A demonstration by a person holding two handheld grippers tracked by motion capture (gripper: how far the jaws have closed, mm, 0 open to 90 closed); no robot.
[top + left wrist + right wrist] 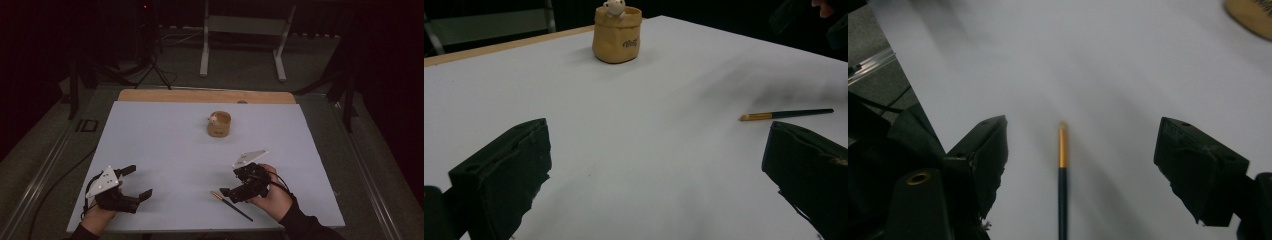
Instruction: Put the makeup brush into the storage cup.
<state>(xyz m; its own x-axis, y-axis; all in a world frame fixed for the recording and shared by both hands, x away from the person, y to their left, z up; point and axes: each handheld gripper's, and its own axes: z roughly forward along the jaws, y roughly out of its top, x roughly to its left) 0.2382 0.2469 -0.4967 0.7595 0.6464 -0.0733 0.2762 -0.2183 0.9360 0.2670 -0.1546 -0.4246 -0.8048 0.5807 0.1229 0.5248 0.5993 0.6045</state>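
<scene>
Thin dark brush with gold ferrule lying flat on white bench, near front edge. Tan sack-shaped pot upright, mid-bench, well apart.

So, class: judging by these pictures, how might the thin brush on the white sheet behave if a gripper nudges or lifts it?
The brush looks thin, straight and round, so it is probably stiff, light and apt to roll when nudged. Lying flat on the smooth sheet, it may slip from the open right gripper unless pinched squarely.
</scene>
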